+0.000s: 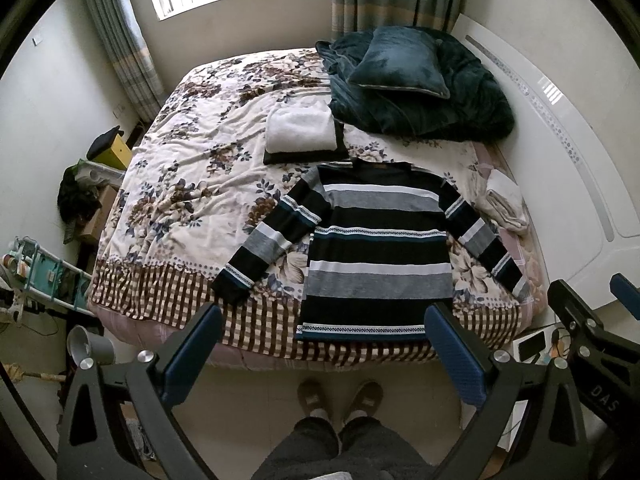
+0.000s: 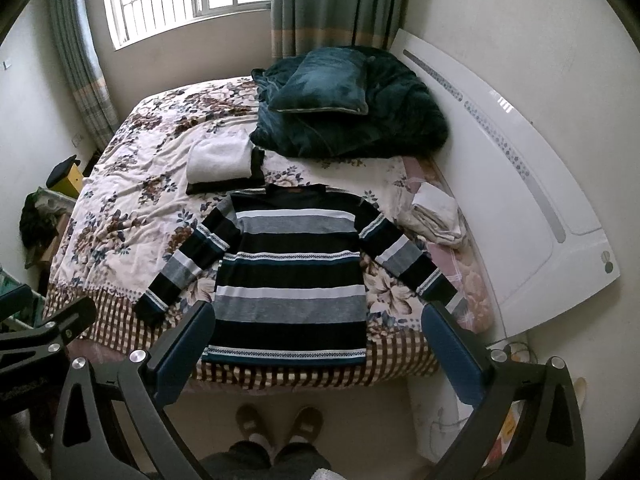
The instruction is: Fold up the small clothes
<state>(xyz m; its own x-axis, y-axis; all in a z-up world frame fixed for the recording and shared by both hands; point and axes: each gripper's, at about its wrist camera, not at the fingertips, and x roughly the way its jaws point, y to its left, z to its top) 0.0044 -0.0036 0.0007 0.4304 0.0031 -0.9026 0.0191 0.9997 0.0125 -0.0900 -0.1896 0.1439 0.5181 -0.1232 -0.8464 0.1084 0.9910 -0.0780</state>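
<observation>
A striped black, grey and white sweater [image 1: 376,240] lies flat and spread out on the floral bedspread [image 1: 180,184], sleeves angled outward, hem toward me. It also shows in the right wrist view [image 2: 292,276]. My left gripper [image 1: 324,332] is open and empty, held above the bed's near edge in front of the sweater's hem. My right gripper [image 2: 318,330] is open and empty, at the hem too; it shows at the right edge of the left wrist view [image 1: 592,300]. A folded white garment [image 1: 300,128] on a dark one lies behind the sweater.
A dark teal blanket and pillow [image 1: 404,80] are piled at the bed's far right. A crumpled light cloth [image 1: 506,200] lies by the white headboard [image 1: 580,160]. Clutter stands on the floor to the left [image 1: 80,200]. My feet [image 1: 340,400] stand before the bed.
</observation>
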